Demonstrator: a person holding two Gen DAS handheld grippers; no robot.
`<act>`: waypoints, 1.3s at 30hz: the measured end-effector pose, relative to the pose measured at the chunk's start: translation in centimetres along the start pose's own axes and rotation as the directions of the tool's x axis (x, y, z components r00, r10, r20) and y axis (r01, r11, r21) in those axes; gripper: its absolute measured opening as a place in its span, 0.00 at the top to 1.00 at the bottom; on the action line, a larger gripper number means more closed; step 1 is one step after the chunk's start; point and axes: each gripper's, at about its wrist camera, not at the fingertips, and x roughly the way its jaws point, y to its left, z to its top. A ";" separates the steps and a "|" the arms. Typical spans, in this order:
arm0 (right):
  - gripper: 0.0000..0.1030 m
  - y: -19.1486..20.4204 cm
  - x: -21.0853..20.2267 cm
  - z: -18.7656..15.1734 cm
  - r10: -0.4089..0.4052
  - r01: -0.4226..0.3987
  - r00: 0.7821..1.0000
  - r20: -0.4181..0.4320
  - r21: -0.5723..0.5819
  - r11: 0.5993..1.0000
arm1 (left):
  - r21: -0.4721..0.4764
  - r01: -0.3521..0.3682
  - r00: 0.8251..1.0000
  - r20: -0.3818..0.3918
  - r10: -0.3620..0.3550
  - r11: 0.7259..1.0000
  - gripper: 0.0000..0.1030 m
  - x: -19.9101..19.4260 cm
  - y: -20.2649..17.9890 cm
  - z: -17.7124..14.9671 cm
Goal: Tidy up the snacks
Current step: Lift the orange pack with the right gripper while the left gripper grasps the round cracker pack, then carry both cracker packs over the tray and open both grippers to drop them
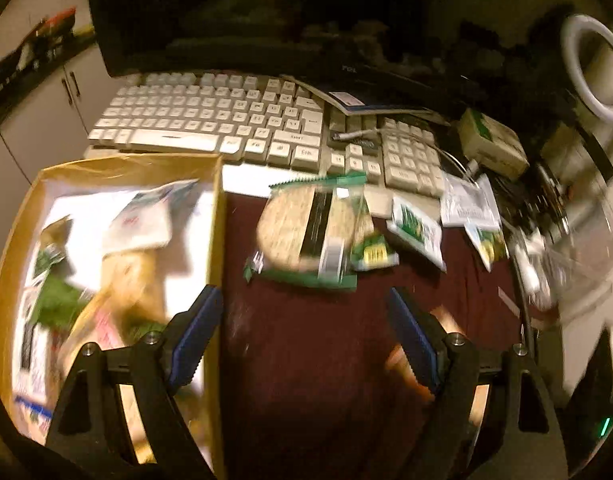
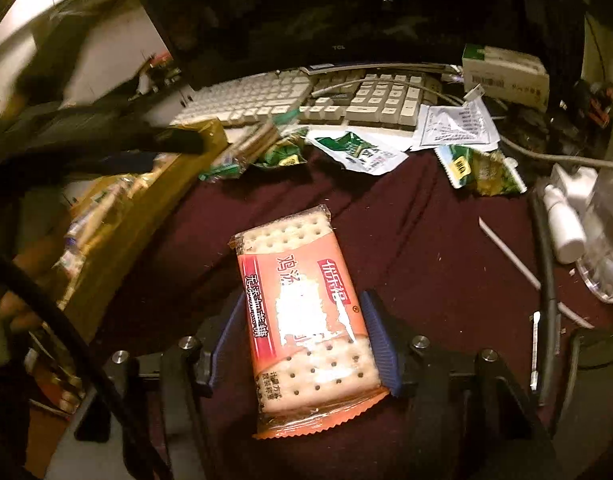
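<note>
A: Left wrist view. What is unclear?

B: The cardboard box [image 1: 118, 240] of snacks is motion-blurred, its contents indistinct. The left gripper [image 1: 302, 312] hangs released, jaws wide over the maroon cloth [image 1: 306, 340]. A round cracker pack [image 1: 302, 228] lies before the white keyboard [image 1: 210, 116]; the dark monitor [image 1: 266, 12] is cut off above.

A: Right wrist view?

B: The right gripper [image 2: 302, 312] flanks the orange cracker pack [image 2: 306, 320] lying on the cloth; whether the pads press it cannot be told. A blurred black shape crosses the box's corner.
</note>
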 end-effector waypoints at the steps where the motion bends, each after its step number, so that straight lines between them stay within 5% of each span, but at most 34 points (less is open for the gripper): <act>1: 0.44 0.0 -0.1 0.0 0.005 -0.005 1.000 0.000 0.003 1.000 | 0.004 -0.002 1.000 -0.015 0.002 1.000 0.18 0.7 -0.2 0.9; 6: 0.43 -0.1 -0.1 0.1 0.039 -0.039 0.999 0.001 0.014 0.999 | -0.007 -0.056 0.994 -0.099 0.055 0.998 0.19 5.2 -0.3 4.0; 19: 0.42 0.5 0.0 0.4 0.013 -0.014 1.000 -0.007 -0.027 1.000 | 0.020 -0.026 0.991 -0.133 0.029 0.999 0.28 6.6 -0.1 3.6; 22: 0.45 0.6 0.0 0.4 0.002 -0.003 1.000 -0.008 -0.041 0.999 | 0.028 -0.031 0.990 -0.140 0.035 0.999 0.28 5.3 0.3 1.9; 32: 0.47 -0.4 -0.7 0.1 0.012 -0.012 1.000 0.013 0.016 1.000 | 0.042 0.013 0.999 0.043 -0.015 0.999 0.28 -4.2 -0.5 -10.5; 39: 0.48 -1.3 -2.0 0.0 0.048 -0.053 0.996 0.073 0.066 0.996 | -0.005 0.063 0.995 0.084 -0.062 0.998 0.28 -6.1 -1.1 -12.6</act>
